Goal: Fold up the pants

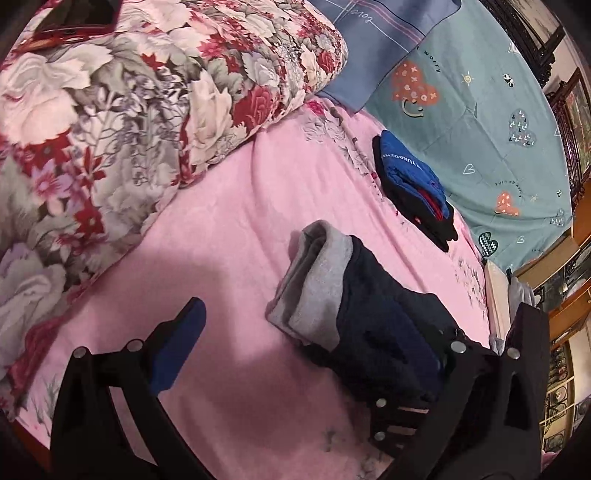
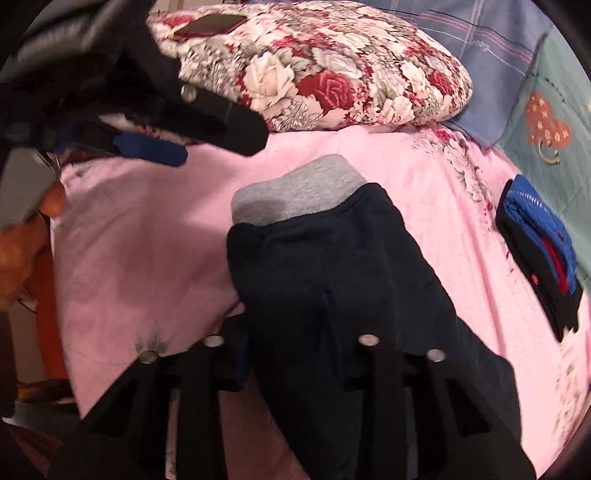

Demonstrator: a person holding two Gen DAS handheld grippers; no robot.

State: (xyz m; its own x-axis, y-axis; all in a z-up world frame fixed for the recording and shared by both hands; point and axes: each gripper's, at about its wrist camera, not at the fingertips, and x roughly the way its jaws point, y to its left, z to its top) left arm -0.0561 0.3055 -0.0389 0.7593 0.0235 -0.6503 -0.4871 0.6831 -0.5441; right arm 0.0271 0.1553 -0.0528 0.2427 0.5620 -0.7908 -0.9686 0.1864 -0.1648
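Observation:
Dark navy pants [image 2: 325, 258] with a grey fleece lining [image 2: 295, 192] lie folded into a narrow bundle on the pink bedsheet [image 2: 147, 229]. My right gripper [image 2: 284, 328] is shut on their near end, and the fabric drapes over its right finger. In the left wrist view the pants [image 1: 373, 302] lie ahead to the right, grey end [image 1: 314, 280] pointing away. My left gripper [image 1: 317, 321] stands wide open above the sheet; its blue-padded left finger [image 1: 181, 343] is free and its right fingertip is hidden behind the navy cloth. It also shows as the left gripper [image 2: 207, 144] at the upper left, apart from the pants.
A thick floral quilt [image 1: 129, 129] is piled at the back left with a dark red flat object [image 1: 74, 22] on it. A folded stack of blue, black and red clothes [image 1: 413, 184] sits at the right. Teal heart-print bedding [image 1: 480, 129] lies beyond. A hand [image 2: 22, 243] holds the left gripper.

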